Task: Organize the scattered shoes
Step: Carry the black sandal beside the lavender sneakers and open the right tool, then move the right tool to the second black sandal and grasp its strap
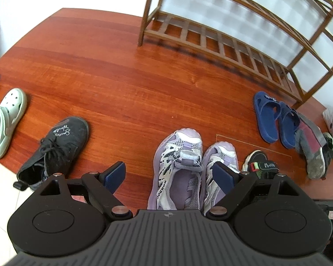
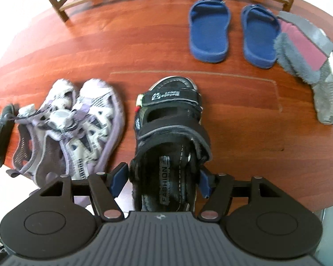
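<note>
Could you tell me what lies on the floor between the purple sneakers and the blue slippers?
The black sandal lies between the purple sneakers and the blue slippers, clearest in the right wrist view.

Left gripper (image 1: 169, 178) and right gripper (image 2: 161, 182): black bodies (ribbed grey tops), blue-padded jaws.

Black sandal (image 2: 169, 137) between right tongs (image 2: 162, 180)

Bare floor (image 1: 104, 71) lies open from 10 to 12 o'clock, up to the rack (image 1: 211, 42). Purple sneakers (image 1: 179, 161) block 12, a black shoe (image 1: 55, 150) 9, blue slippers (image 1: 275, 119) and a sandal (image 1: 259, 164) 2 to 3.
</note>
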Action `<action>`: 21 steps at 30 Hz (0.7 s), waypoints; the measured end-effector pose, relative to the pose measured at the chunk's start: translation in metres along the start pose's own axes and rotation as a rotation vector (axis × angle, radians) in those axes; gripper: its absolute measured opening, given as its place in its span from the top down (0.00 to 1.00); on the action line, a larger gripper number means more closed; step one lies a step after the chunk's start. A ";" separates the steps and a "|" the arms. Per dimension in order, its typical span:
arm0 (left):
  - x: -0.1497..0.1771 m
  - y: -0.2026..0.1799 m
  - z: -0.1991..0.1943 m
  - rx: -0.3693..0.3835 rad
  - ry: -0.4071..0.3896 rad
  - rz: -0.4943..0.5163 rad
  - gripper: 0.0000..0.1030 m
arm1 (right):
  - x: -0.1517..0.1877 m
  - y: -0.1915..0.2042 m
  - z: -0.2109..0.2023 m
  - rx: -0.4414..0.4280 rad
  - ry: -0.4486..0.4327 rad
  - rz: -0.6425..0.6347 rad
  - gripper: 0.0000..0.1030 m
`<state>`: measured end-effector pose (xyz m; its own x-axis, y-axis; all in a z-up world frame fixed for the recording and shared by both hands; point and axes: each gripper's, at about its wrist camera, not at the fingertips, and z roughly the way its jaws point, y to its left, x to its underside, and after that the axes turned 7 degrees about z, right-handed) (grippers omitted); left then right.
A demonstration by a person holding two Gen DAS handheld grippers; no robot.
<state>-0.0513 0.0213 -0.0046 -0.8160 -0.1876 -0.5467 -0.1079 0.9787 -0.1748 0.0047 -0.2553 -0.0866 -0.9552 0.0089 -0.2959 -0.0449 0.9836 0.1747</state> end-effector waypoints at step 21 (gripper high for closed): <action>-0.009 -0.049 0.017 0.123 0.036 0.120 0.10 | 0.002 -0.023 -0.062 0.012 -0.135 -0.033 0.15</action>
<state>-0.0289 -0.0264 -0.0048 -0.8388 -0.0649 -0.5405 0.0598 0.9759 -0.2099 -0.0146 -0.2893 -0.0327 -0.9051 0.0001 -0.4253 -0.0714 0.9858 0.1522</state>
